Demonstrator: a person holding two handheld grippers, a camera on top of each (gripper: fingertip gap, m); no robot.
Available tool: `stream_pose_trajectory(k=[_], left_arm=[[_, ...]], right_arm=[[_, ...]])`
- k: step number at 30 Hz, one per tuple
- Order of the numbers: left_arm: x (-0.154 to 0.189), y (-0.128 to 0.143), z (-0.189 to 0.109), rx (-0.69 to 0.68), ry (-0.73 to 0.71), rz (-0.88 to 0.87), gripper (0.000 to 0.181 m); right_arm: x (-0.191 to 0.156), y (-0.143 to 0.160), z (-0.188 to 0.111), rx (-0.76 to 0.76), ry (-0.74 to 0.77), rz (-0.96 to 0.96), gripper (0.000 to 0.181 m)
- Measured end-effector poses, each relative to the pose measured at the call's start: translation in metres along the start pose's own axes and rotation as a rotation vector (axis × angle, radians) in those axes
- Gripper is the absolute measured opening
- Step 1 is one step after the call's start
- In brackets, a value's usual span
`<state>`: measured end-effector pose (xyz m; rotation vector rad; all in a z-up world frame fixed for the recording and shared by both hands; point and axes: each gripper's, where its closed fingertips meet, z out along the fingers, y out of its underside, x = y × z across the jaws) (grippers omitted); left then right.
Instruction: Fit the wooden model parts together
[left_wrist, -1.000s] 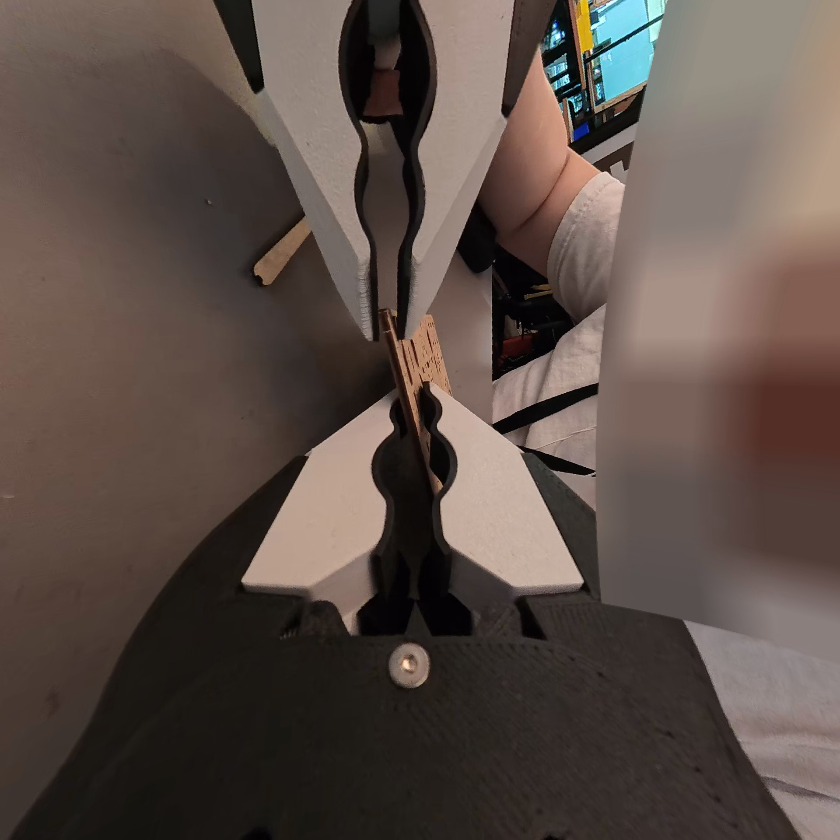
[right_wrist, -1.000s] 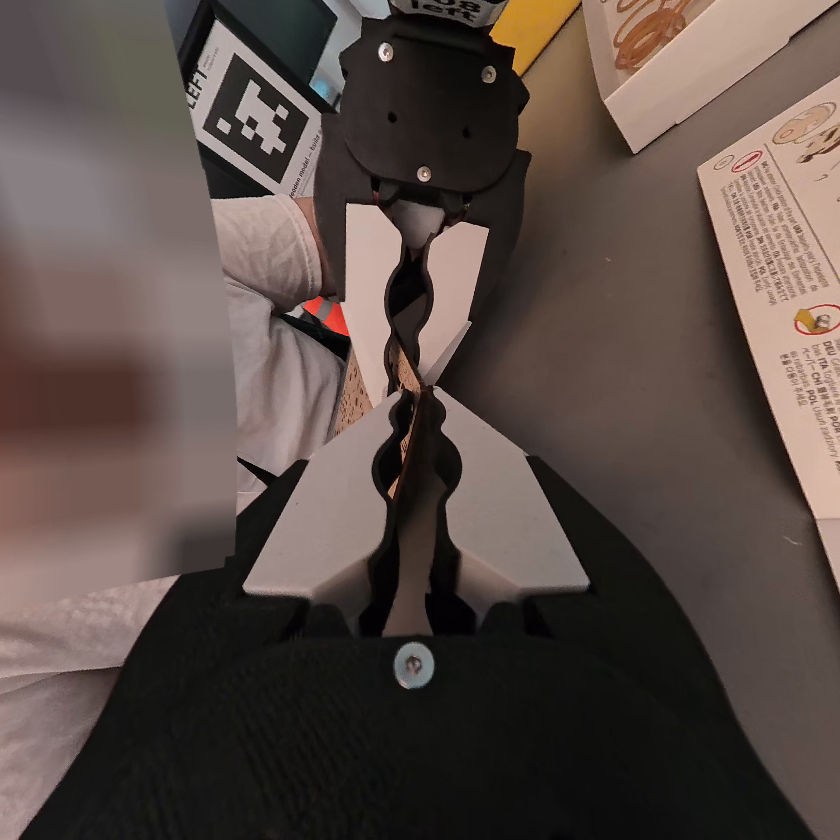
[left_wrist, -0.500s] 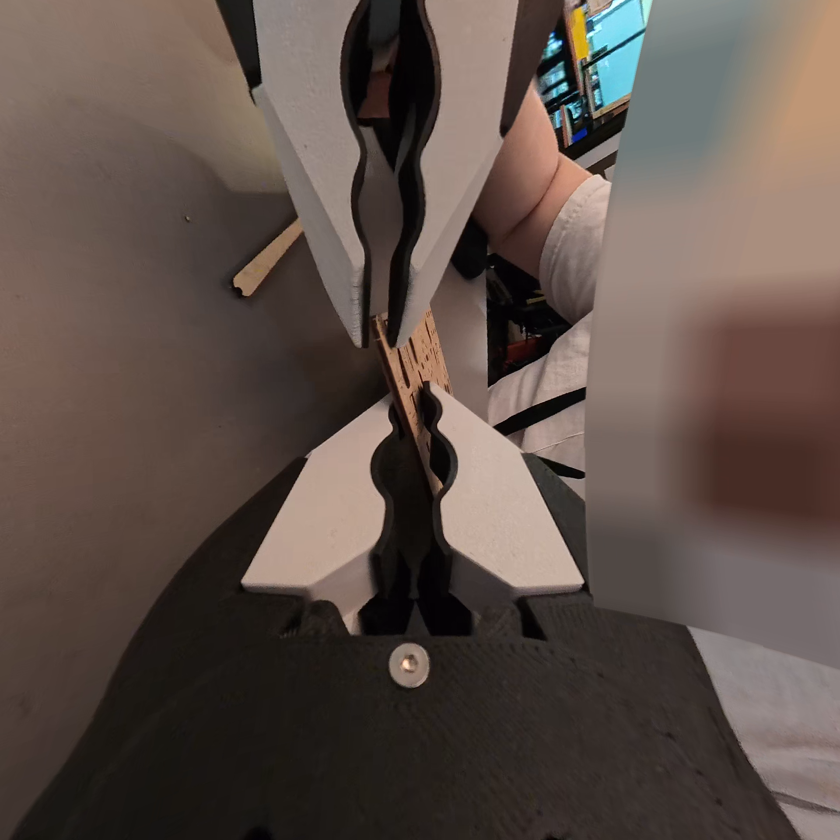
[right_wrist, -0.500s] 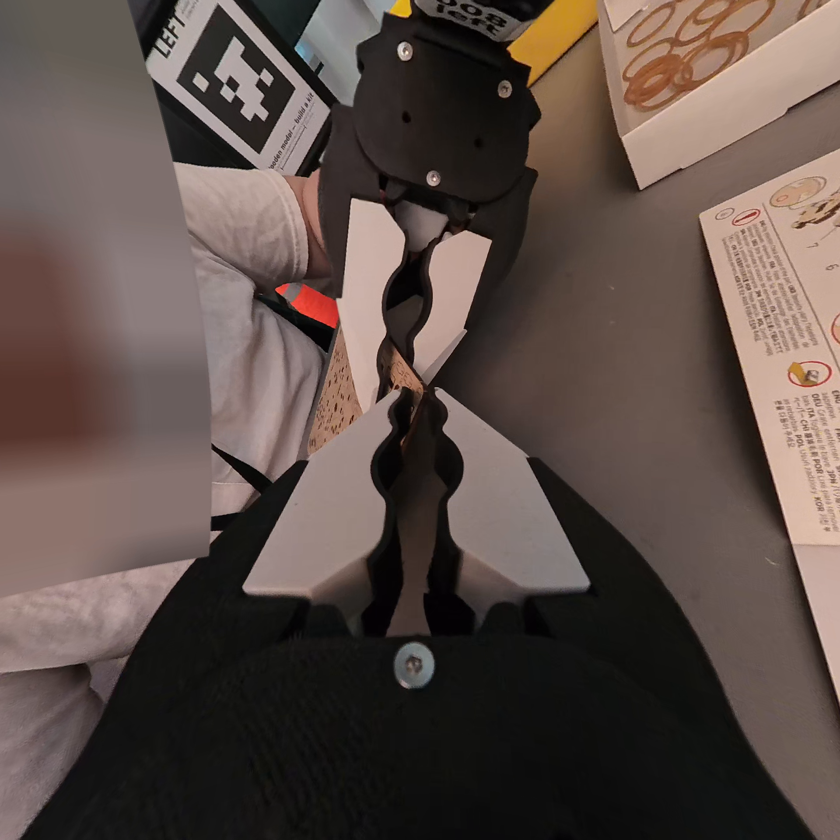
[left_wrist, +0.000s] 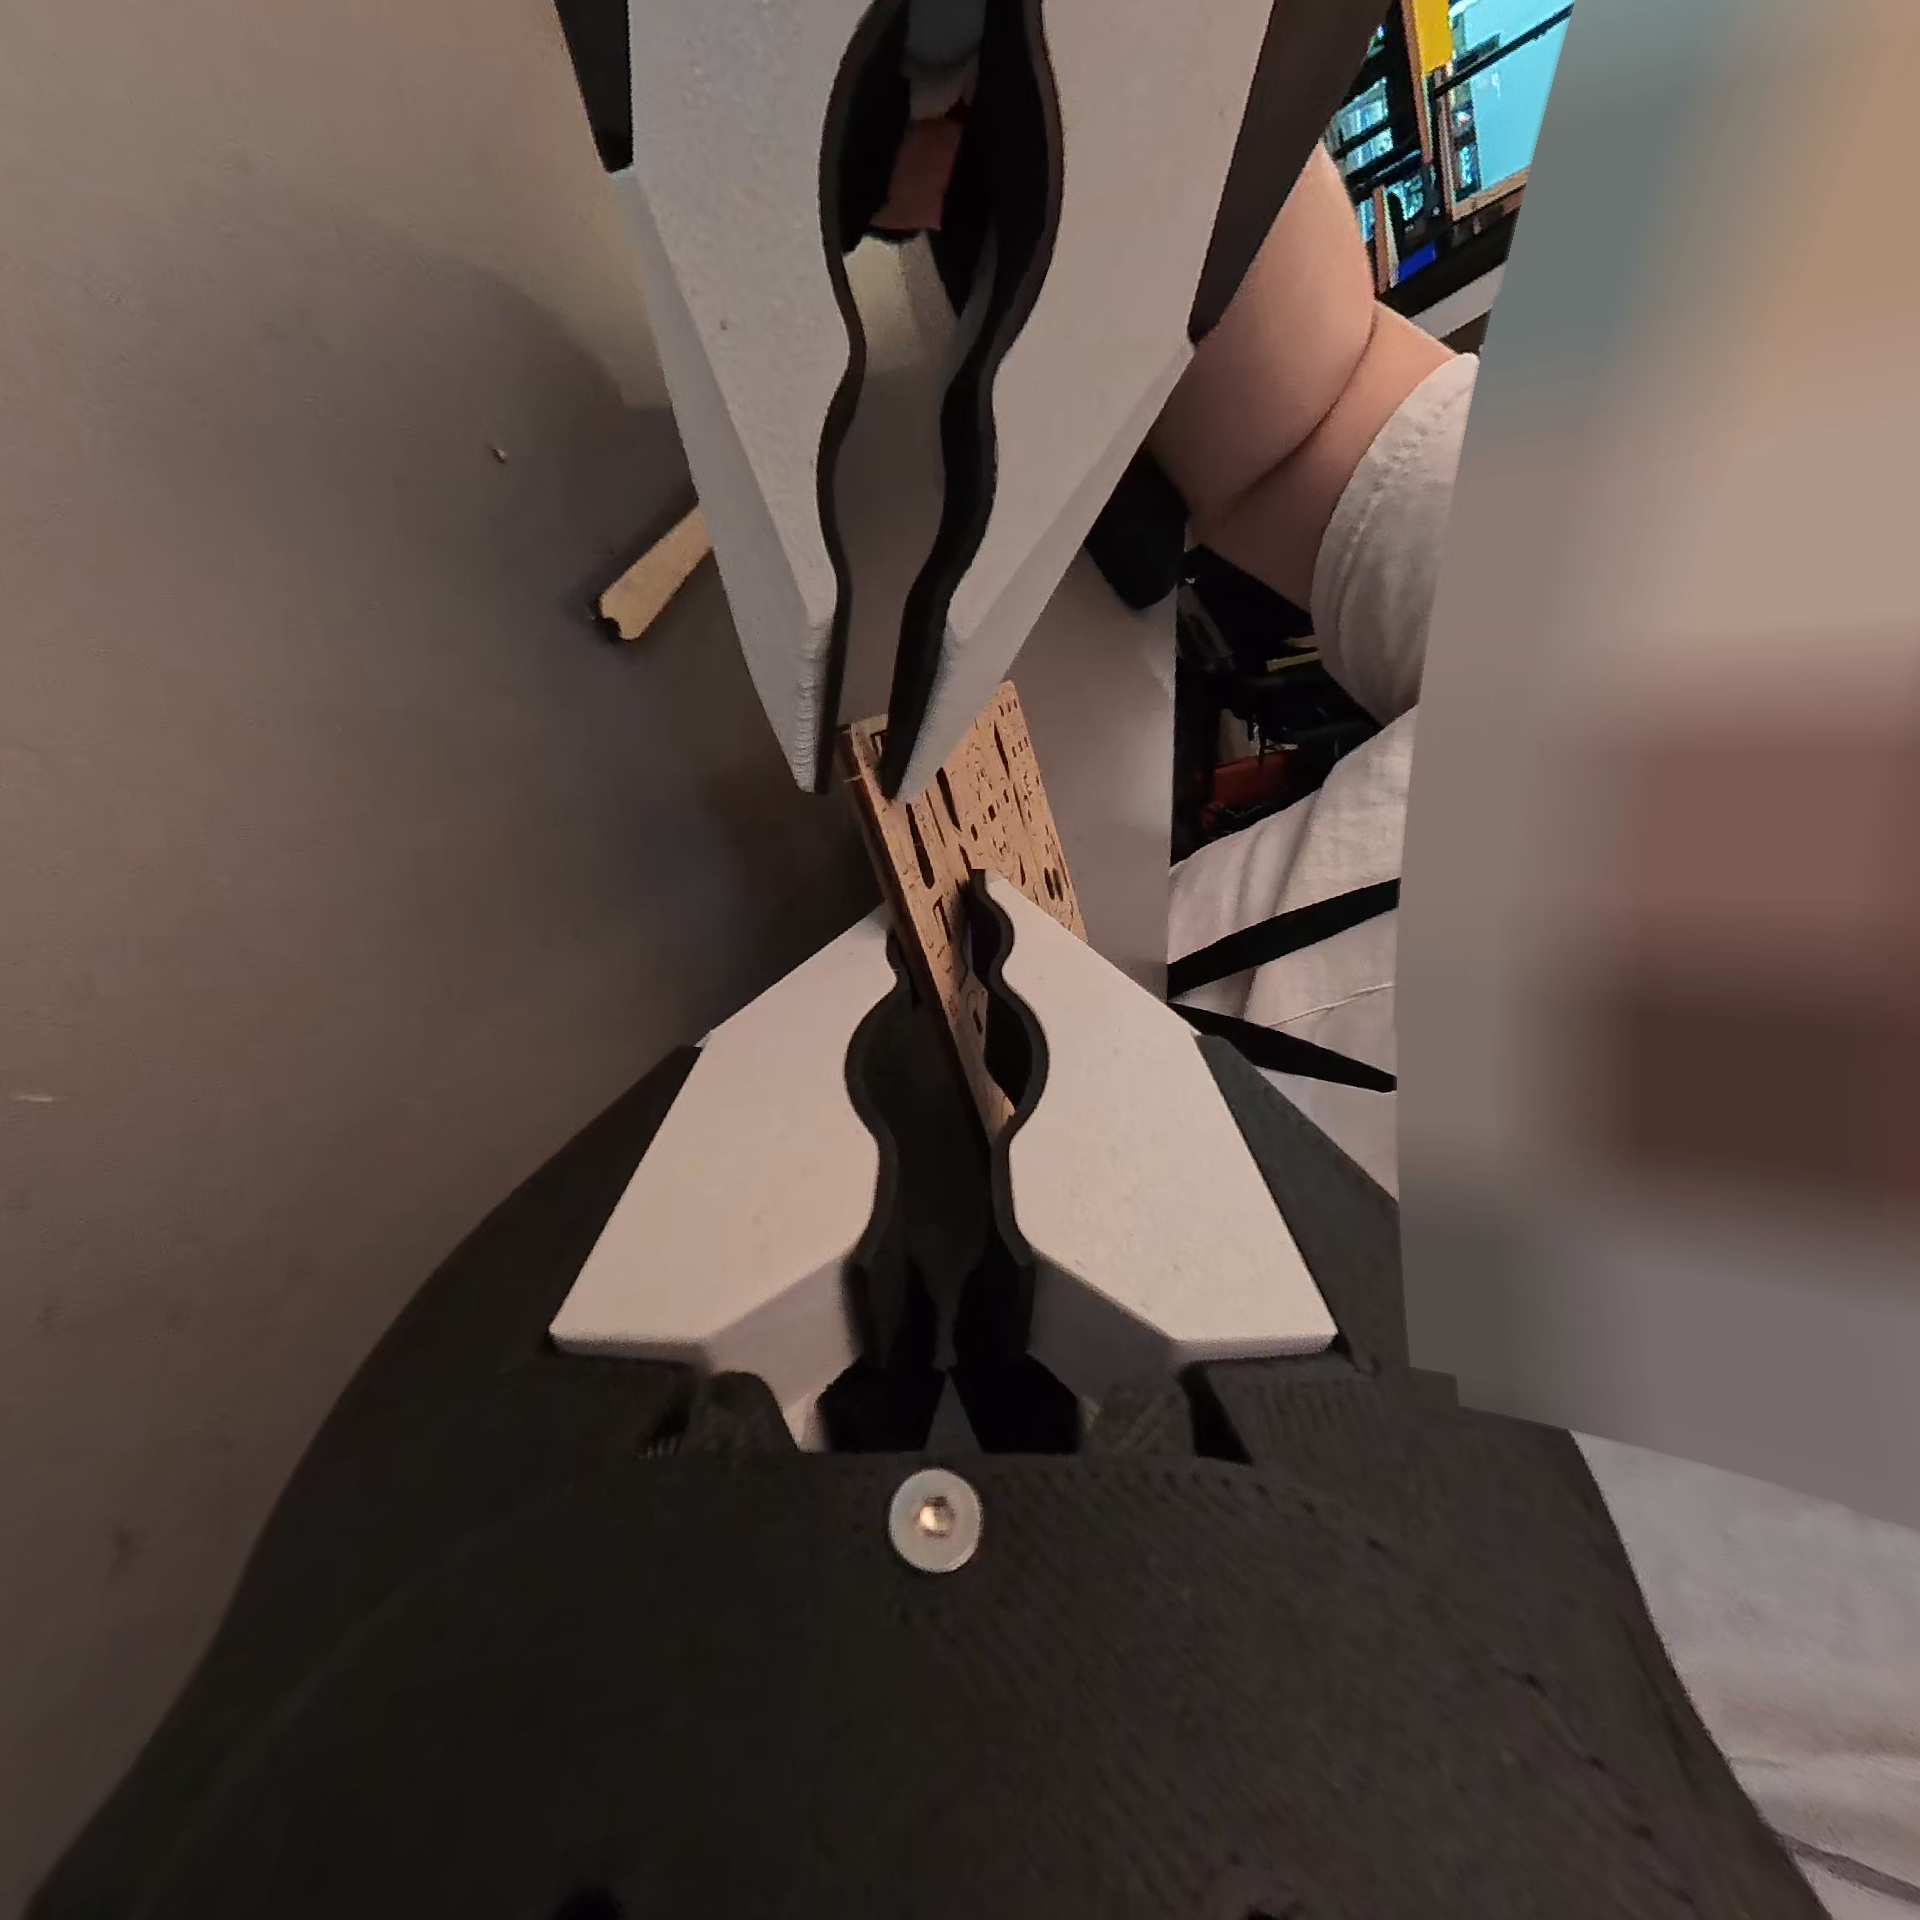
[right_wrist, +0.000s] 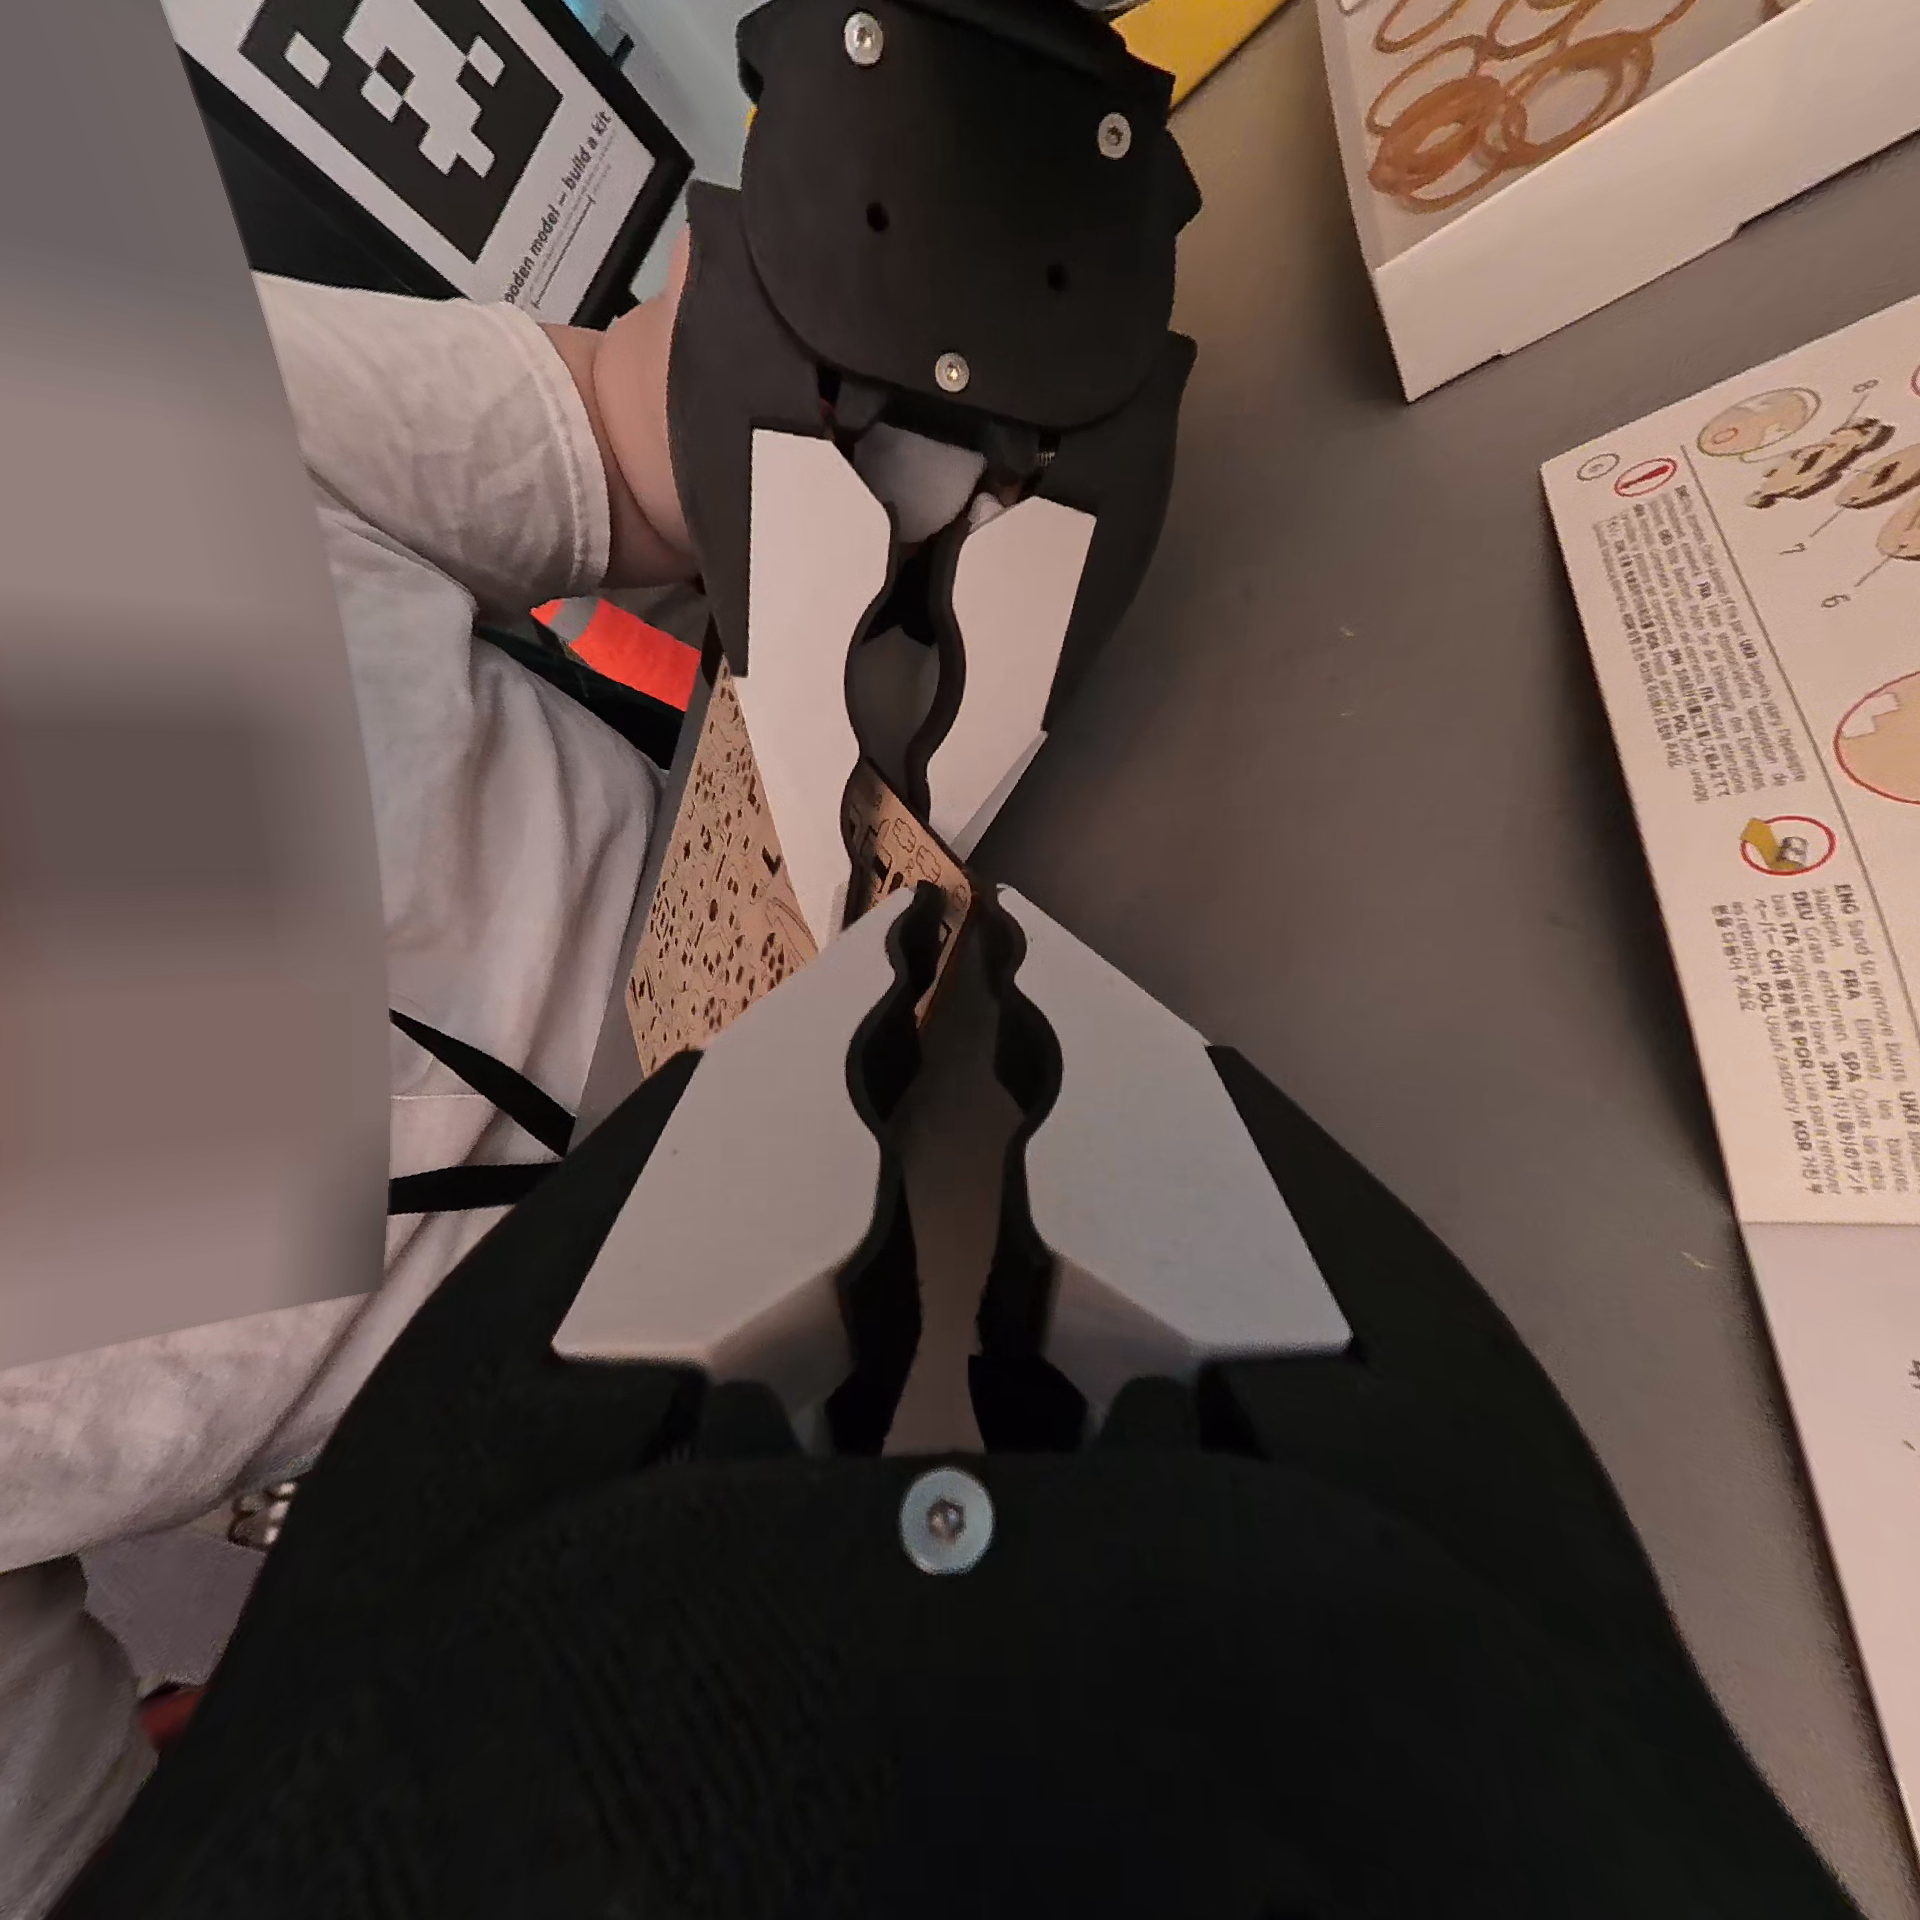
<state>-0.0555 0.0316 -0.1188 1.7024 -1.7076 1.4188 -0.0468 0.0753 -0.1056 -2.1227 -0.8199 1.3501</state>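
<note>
Grey table (left_wrist: 260, 727) with a loose wood strip (left_wrist: 649, 592), left gripper (left_wrist: 940, 914) clamped on the wooden sheet (left_wrist: 966, 831), right gripper (left_wrist: 857, 774) facing it tip to tip, pinching the sheet's top edge, sheet held on edge above the table, leaflet (right_wrist: 1745, 779) and white box (right_wrist: 1621, 239) far right.

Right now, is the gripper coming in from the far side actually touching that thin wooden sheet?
Touching. In the left wrist view the right gripper has its fingertips closed over the wooden sheet's top corner; the left gripper clamps its lower part.

Grey table (right_wrist: 1351, 831), printed instruction sheet (right_wrist: 1714, 831) and white box (right_wrist: 1507, 260) lying on it, loose wooden strip (left_wrist: 649, 587)
</note>
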Motion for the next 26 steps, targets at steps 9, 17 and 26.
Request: stream_pose_trajectory(k=[9, 17, 26], left_arm=[[0.009, 0.002, 0.003, -0.014, 0.099, -0.024, 0.002], [0.008, 0.002, 0.003, -0.020, 0.085, -0.005, 0.003], [0.006, 0.002, -0.003, -0.012, 0.118, -0.024, 0.002]], right_arm=[[-0.014, -0.016, -0.026, 0.117, -0.087, -0.057, 0.012], [0.005, 0.002, -0.021, 0.009, 0.031, -0.044, 0.011], [0.033, 0.047, -0.023, -0.414, 0.469, -0.188, 0.016]])
